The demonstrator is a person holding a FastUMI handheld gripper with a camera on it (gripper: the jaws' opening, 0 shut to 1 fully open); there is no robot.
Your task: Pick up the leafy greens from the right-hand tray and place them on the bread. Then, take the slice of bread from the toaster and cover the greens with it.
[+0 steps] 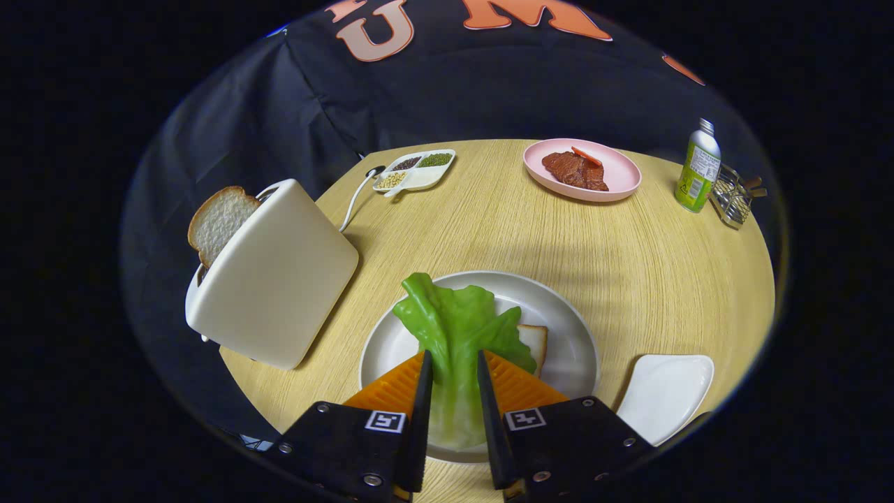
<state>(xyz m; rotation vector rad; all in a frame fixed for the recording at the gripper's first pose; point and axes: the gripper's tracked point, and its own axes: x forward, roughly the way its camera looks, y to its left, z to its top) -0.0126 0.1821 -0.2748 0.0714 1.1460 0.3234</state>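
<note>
A green lettuce leaf [454, 328] is held between the fingers of my gripper [454, 363], which is shut on its pale stalk. The leaf hangs over a round white plate [566, 321], and beneath it a corner of a bread slice [534, 340] shows on that plate. A white toaster [276, 276] stands to the left of the plate, with another slice of bread [218, 222] sticking up out of its slot. To the right of the plate lies an empty white tray [667, 395].
Beyond the plate, a pink plate [618, 178] carries slices of meat. A divided white dish [419, 171] with seeds sits behind the toaster beside its cord. A green bottle [698, 168] and a small wire basket [733, 195] stand at the far right of the wooden table.
</note>
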